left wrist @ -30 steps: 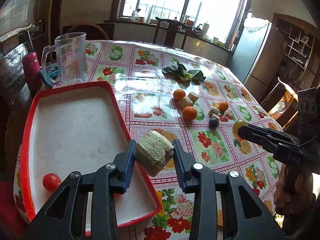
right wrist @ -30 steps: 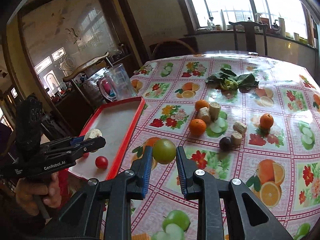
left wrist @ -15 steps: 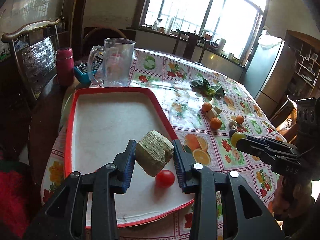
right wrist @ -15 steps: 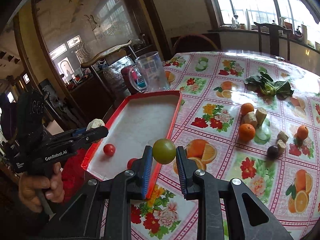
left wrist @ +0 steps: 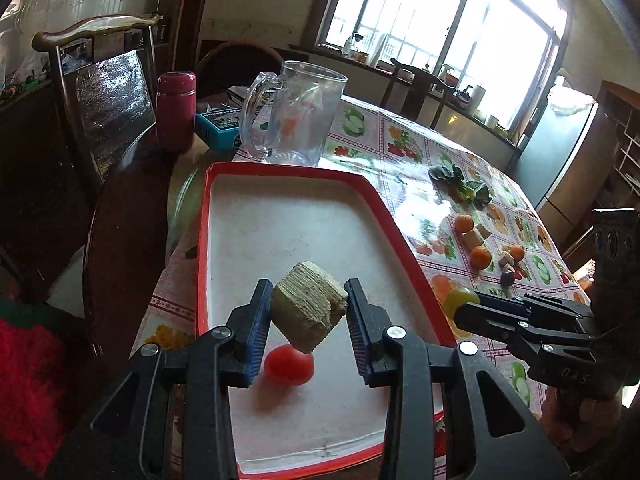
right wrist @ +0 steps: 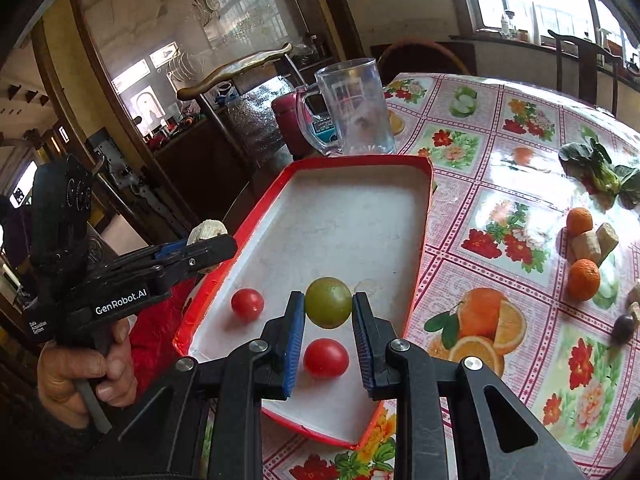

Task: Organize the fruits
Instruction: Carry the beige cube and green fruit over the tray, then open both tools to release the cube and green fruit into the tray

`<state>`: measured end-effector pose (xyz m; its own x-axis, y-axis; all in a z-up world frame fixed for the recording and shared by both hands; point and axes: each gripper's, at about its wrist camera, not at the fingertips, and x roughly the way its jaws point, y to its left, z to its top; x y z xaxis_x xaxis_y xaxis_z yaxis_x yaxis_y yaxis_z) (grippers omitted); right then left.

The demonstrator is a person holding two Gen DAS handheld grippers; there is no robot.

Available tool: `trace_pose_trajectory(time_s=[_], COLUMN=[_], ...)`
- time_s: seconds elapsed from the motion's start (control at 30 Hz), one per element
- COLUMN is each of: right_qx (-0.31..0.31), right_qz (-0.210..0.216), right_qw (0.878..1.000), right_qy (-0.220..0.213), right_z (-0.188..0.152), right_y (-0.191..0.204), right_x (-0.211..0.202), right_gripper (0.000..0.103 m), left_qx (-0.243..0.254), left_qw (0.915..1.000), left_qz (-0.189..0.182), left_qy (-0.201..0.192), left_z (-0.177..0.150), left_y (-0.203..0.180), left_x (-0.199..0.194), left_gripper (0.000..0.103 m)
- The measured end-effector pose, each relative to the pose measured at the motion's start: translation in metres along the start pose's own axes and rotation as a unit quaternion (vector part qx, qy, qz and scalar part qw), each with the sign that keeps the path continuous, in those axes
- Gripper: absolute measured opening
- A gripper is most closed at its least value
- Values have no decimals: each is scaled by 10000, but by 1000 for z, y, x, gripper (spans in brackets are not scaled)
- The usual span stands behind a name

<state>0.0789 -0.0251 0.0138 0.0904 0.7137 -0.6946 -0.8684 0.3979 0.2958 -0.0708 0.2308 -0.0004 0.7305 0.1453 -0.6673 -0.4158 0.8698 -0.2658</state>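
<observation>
My left gripper is shut on a beige, ridged sugarcane chunk and holds it above the near end of the red-rimmed white tray. A red tomato lies in the tray just below it. My right gripper is shut on a green round fruit above the tray's near end. Two red tomatoes lie in the tray under it. Each gripper shows in the other's view: the right one, the left one.
Oranges, sugarcane pieces, a dark fruit and green leaves lie on the flowered tablecloth to the right. A glass mug, a red flask and a blue box stand behind the tray. A chair stands at the left.
Both grippers have moved left from over the tablecloth to over the tray, each still holding its piece. The tray now fills the middle of both views.
</observation>
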Motion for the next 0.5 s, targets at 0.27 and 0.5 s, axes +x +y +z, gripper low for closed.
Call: trace_pose_trajectory(time_s=[0.27, 0.5], right_qx=[-53, -167], right_qz=[7, -141], right_qw=[9997, 9985], right_qy=[251, 511], right_z=[2, 2], right_y=[2, 3], right_x=[29, 56], right_gripper=[24, 24], left_qx=[-119, -201], left_qw=[9998, 9985], left_qz=[29, 57], left_qy=[163, 497], left_z=[2, -1], left_y=[14, 21], left_x=[18, 41], left_gripper=[34, 34])
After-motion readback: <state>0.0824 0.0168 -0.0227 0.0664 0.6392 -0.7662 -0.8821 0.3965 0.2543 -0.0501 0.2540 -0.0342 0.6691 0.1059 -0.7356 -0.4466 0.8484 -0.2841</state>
